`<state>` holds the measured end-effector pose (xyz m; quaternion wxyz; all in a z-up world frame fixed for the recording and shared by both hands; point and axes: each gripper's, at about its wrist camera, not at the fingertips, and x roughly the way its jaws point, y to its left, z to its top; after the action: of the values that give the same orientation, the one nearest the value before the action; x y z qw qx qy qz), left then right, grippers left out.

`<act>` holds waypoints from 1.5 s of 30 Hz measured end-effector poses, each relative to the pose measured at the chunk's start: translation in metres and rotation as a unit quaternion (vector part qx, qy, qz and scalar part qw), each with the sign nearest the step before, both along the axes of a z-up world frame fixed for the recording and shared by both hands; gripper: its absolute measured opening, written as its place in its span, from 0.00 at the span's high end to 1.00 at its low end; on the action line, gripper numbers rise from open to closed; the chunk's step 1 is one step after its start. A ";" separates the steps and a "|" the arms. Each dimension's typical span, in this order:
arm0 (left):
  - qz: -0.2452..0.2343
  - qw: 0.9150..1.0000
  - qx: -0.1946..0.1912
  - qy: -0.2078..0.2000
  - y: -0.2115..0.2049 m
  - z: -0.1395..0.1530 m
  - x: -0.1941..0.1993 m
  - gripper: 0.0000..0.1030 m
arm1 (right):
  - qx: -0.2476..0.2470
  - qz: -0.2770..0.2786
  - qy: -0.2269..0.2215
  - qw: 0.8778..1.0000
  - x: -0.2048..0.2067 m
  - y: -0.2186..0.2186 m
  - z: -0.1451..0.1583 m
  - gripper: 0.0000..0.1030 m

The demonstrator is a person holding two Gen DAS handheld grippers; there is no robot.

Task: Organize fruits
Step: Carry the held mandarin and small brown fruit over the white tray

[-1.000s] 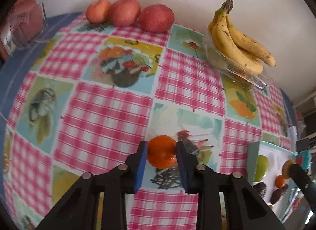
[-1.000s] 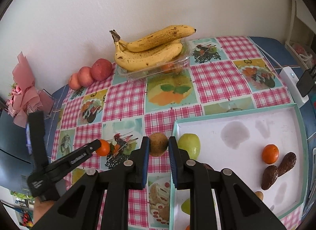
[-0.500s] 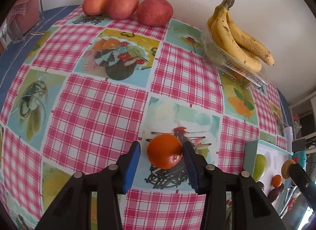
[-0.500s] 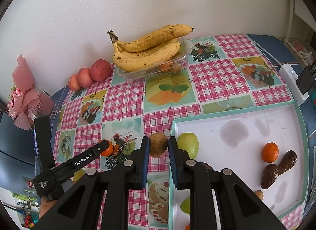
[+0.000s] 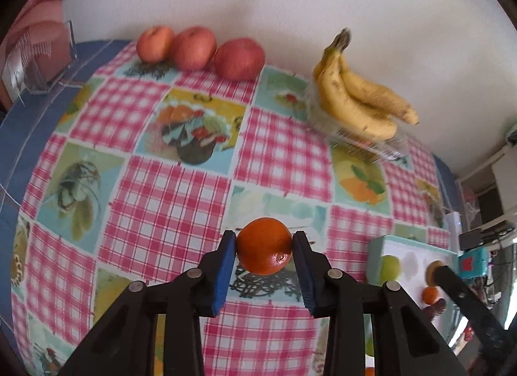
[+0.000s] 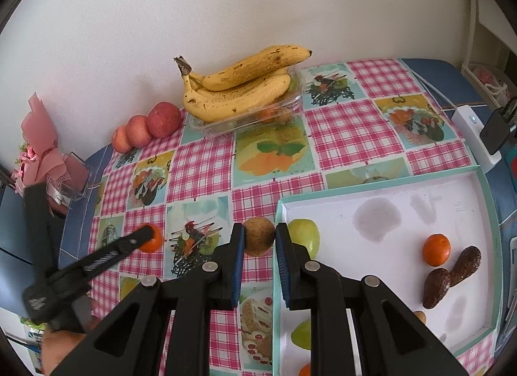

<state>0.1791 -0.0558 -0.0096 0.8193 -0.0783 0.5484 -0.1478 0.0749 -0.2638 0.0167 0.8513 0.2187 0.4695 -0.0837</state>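
My left gripper (image 5: 264,245) is shut on an orange (image 5: 264,245) and holds it just above the checked tablecloth; it also shows in the right wrist view (image 6: 150,239). My right gripper (image 6: 259,236) is shut on a brown round fruit (image 6: 258,235) beside the left rim of the white tray (image 6: 484,182). In the tray lie a green apple (image 6: 305,236), an orange (image 6: 436,249) and two dark brown fruits (image 6: 450,276).
Three red apples (image 5: 237,58) line the wall at the back left. A bunch of bananas (image 5: 358,101) rests on a clear plastic container (image 6: 245,117). A pink bouquet in a clear box (image 6: 42,162) stands at the left edge. A white charger (image 6: 475,137) lies right of the tray.
My left gripper opened around the orange half a second ago and has closed on it again, lifting it slightly. My right gripper has kept hold of the brown fruit with little motion.
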 end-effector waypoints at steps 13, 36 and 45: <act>-0.049 0.998 -0.014 -0.041 -0.033 0.050 -0.029 0.63 | -0.015 -0.094 0.003 0.995 -0.040 -0.074 0.005 0.81; -0.227 0.973 -0.033 -0.013 -0.196 -0.004 -0.077 0.63 | -0.054 -0.154 0.038 0.986 -0.061 -0.155 -0.022 0.81; -0.239 0.971 -0.019 -0.004 -0.218 -0.029 -0.073 0.63 | -0.053 -0.143 0.069 0.986 -0.046 -0.166 -0.059 0.81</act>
<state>0.1058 -0.2736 -0.0381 0.7611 0.0399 0.5447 -0.3499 0.0290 -0.4302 -0.0420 0.8068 0.2317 0.4857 -0.2439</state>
